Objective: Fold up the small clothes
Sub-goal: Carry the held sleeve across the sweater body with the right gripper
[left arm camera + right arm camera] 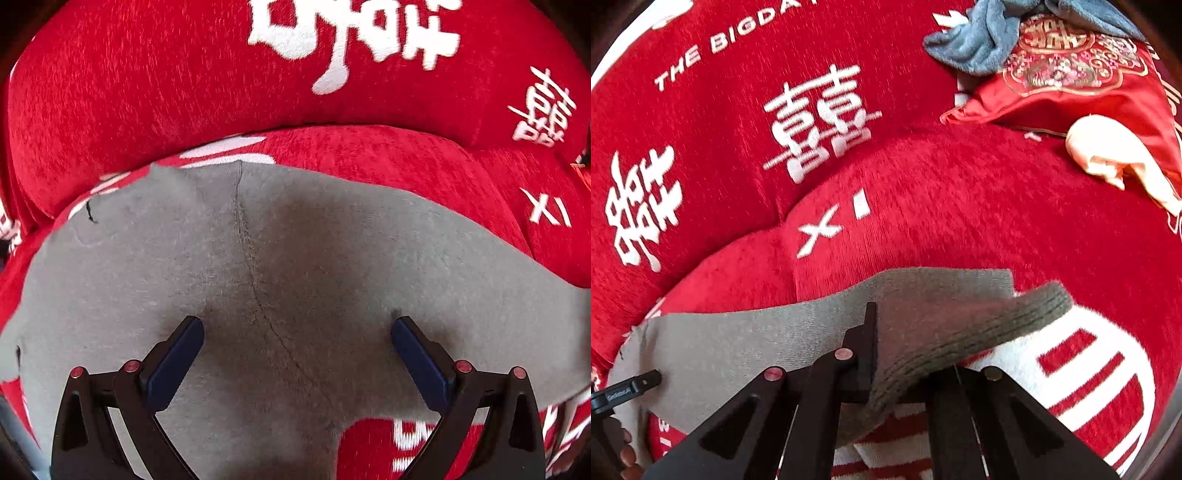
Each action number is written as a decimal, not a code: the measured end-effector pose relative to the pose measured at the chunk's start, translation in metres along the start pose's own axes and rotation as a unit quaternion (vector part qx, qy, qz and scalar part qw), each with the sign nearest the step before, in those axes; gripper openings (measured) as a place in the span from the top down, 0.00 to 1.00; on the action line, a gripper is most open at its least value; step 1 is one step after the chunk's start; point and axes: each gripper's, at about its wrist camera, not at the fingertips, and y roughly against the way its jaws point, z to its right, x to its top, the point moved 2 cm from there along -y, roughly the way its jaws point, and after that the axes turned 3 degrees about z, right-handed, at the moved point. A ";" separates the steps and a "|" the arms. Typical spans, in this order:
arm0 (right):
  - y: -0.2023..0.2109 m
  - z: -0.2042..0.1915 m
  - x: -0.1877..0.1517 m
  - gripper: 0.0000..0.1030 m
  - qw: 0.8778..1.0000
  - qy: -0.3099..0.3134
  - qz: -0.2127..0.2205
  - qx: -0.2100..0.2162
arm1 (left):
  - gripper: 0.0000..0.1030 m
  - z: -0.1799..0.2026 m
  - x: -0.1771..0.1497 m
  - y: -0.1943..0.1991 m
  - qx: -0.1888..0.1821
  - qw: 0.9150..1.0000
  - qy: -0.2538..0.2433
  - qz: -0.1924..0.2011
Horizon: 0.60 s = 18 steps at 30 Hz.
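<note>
A small grey garment [295, 258] lies spread on a red sofa seat. My left gripper [297, 332] is open, its blue-padded fingers [177, 358] resting wide apart on the cloth either side of a centre seam. My right gripper [882, 354] is shut on the ribbed hem of the grey garment [960, 332] and lifts it off the seat. The rest of the garment [757, 343] lies flat to the left in that view, with the left gripper's tip [646, 382] on its far end.
The red sofa cover [923, 184] has white characters and a backrest [147, 74] close behind. At the far right lie a red embroidered satin cushion [1071, 74], a blue-grey cloth [979, 40] and a pale peach cloth [1115, 155].
</note>
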 end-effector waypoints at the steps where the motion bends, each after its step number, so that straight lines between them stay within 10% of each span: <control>1: 0.001 -0.001 0.000 0.96 1.000 -0.003 -0.002 -0.001 | 0.01 -0.003 -0.002 0.002 -0.007 1.000 0.004 -0.001; 18: 0.048 -0.089 0.001 0.96 0.998 0.054 0.020 0.010 | 0.01 -0.092 -0.046 0.023 -0.026 0.999 0.040 0.022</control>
